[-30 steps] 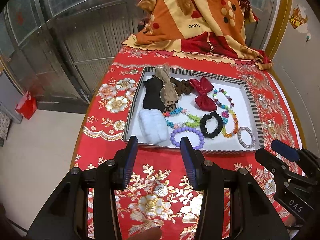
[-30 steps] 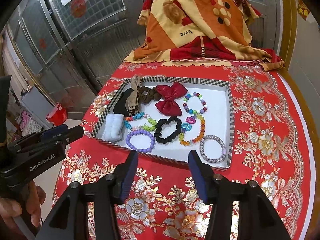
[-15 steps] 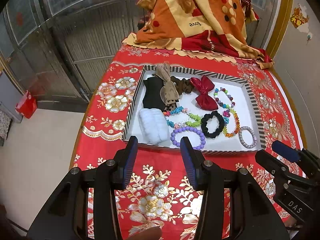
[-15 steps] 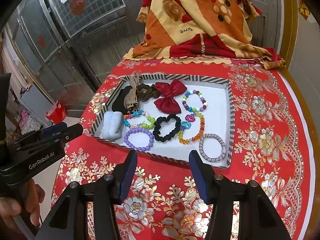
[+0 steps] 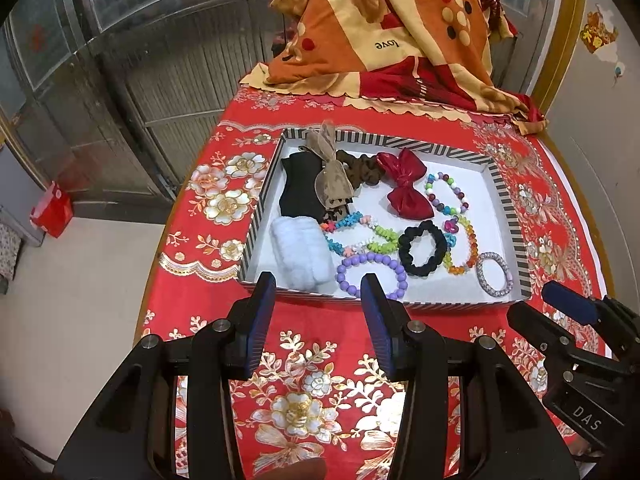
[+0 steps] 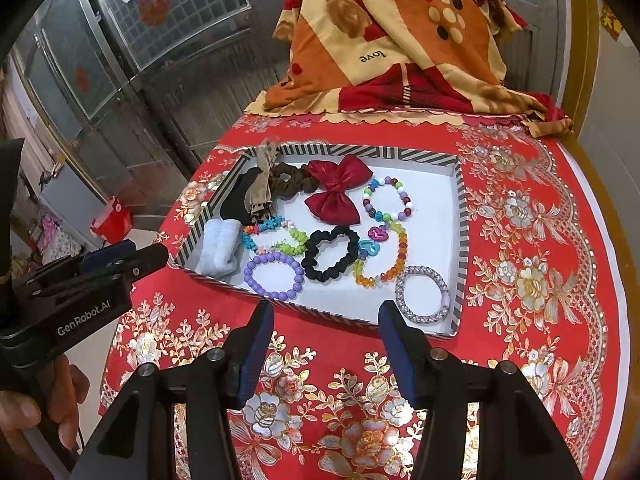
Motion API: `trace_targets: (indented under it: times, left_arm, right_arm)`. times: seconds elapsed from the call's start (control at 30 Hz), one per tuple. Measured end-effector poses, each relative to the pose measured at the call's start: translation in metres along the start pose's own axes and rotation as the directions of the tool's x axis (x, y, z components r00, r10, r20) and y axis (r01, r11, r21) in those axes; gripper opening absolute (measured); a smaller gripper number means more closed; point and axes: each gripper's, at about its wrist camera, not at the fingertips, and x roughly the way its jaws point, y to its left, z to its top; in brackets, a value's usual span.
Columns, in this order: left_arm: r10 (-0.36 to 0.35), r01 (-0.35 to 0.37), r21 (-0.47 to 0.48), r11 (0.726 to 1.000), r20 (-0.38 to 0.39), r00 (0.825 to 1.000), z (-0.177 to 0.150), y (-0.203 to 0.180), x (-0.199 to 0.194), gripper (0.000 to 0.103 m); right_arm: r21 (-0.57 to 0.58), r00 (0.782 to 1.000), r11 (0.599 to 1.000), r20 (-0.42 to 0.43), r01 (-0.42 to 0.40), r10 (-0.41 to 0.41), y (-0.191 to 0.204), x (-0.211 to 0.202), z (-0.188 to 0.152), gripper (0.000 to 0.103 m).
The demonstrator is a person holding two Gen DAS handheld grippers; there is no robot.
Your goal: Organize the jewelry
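Observation:
A striped-rim white tray point(image 5: 516, 236) point(image 6: 462, 240) on the red table holds a purple bead bracelet point(image 5: 370, 276) point(image 6: 274, 276), a black scrunchie point(image 5: 424, 248) point(image 6: 330, 254), a silver bracelet point(image 5: 494, 274) point(image 6: 422, 294), a red bow point(image 5: 406, 186) point(image 6: 334, 190), coloured bead bracelets point(image 5: 446, 194) point(image 6: 386, 204), a white fluffy band point(image 5: 302, 254) point(image 6: 218, 250), and black and brown hair pieces. My left gripper point(image 5: 318, 292) is open and empty just before the tray's near rim. My right gripper point(image 6: 326, 320) is open and empty before the near rim.
A red floral tablecloth point(image 5: 312, 392) covers the table. A folded orange-red blanket point(image 5: 392, 32) lies at the far end. The table's left edge drops to the floor, where a red bag point(image 5: 52, 210) stands. Metal doors stand behind.
Both grippers have drifted slightly, the tray shifting a little in both views. Nothing was grasped or moved in the tray.

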Motion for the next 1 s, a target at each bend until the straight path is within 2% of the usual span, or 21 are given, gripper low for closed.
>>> trace_targets:
  times: [1.0]
  left_arm:
    - [0.009, -0.008, 0.019, 1.0, -0.005, 1.0, -0.0001, -0.0051, 0.0085, 0.043]
  right_arm:
    - [-0.02, 1.0, 1.0, -0.026, -0.003, 0.003, -0.0006, 0.0051, 0.0005, 0.056]
